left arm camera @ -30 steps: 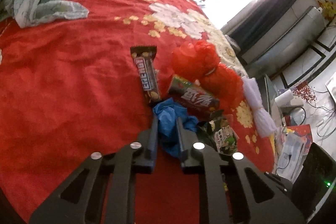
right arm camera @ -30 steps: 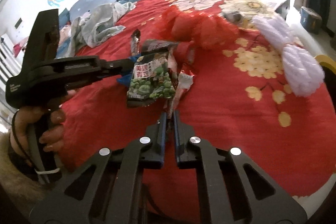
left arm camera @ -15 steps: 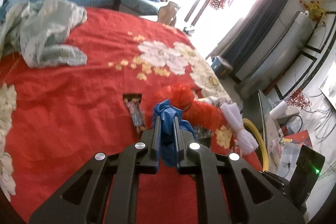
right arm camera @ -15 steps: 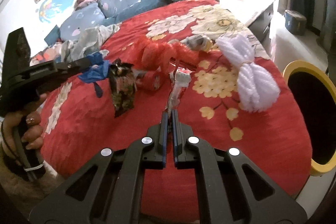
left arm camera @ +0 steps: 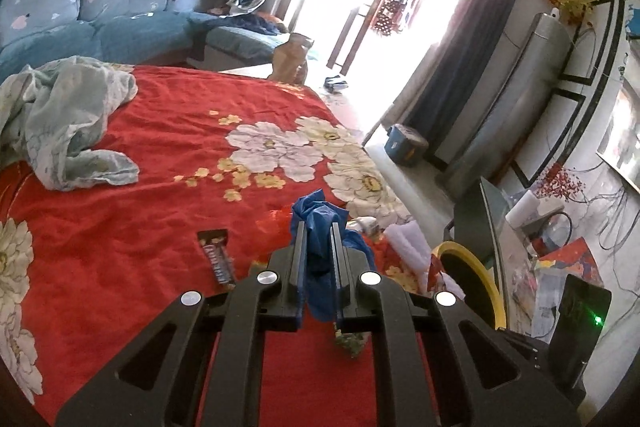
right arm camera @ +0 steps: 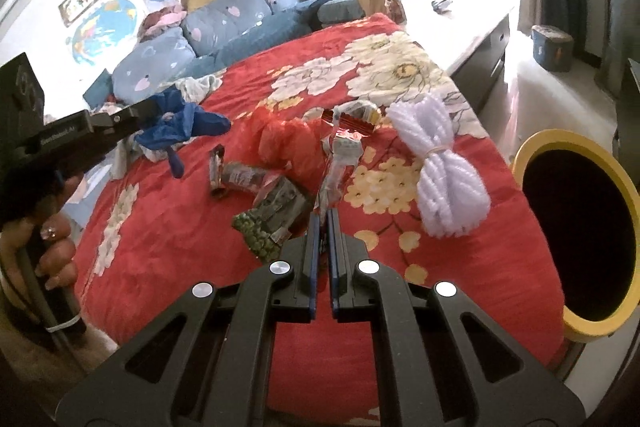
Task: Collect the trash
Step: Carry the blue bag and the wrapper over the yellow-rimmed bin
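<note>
Left wrist view: the left tongs (left arm camera: 319,227) are pinching a crumpled blue bag (left arm camera: 318,217), lifted clear of the red floral bedspread (left arm camera: 140,211). A brown candy bar wrapper (left arm camera: 218,261) lies on the bedspread at 9 o'clock of the tongs. A yellow-rimmed bin (left arm camera: 474,273) sits at 3 o'clock, beside the bed.

Right wrist view: the right tongs (right arm camera: 323,217) are pressed together on a slim white-and-red wrapper (right arm camera: 340,163), which rises toward 12 o'clock. A green pea snack bag (right arm camera: 266,217) lies at 9 o'clock, just beside the tongs. A red mesh bag (right arm camera: 286,143) lies at 11 o'clock, a white yarn bundle (right arm camera: 438,163) at 2 o'clock. The bin stands at 3 o'clock.
</note>
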Available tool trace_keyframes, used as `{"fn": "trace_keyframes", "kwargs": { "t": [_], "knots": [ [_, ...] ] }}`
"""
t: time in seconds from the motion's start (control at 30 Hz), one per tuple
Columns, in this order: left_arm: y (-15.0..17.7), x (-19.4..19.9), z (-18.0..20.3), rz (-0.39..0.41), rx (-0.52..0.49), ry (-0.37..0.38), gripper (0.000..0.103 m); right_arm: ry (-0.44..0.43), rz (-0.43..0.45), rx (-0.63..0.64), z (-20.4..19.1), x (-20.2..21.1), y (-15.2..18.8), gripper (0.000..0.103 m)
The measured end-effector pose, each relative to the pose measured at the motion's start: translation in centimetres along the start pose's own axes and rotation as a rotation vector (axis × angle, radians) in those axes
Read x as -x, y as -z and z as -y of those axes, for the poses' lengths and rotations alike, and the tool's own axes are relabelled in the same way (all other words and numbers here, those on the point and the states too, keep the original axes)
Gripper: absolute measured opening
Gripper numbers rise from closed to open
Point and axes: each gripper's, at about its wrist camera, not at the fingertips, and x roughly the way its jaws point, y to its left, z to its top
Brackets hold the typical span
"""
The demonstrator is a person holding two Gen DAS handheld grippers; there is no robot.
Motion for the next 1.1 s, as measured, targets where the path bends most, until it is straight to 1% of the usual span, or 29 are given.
{"fn": "trace_keyframes", "kwargs": {
  "t": [0.23, 0.57, 1.1],
  "knots": [
    [0.1, -0.6, 2.0, -0.008, -0.039, 0.024, 0.010, 0.020, 0.038, -0.019, 1.2, 1.1, -0.7, 0.002],
    [0.4, -1.7, 5.2, -0.023, -0.096, 0.068, 0.010, 0.056, 0.086, -0.068, 3.8, 2.7, -1.6, 0.002],
    [1.1, -3.4, 9.6, -0.052, -0.172, 0.124, 0.010, 0.115, 0.141, -0.127, 7.0, 4.6, -2.1, 0.002]
  ]
}}
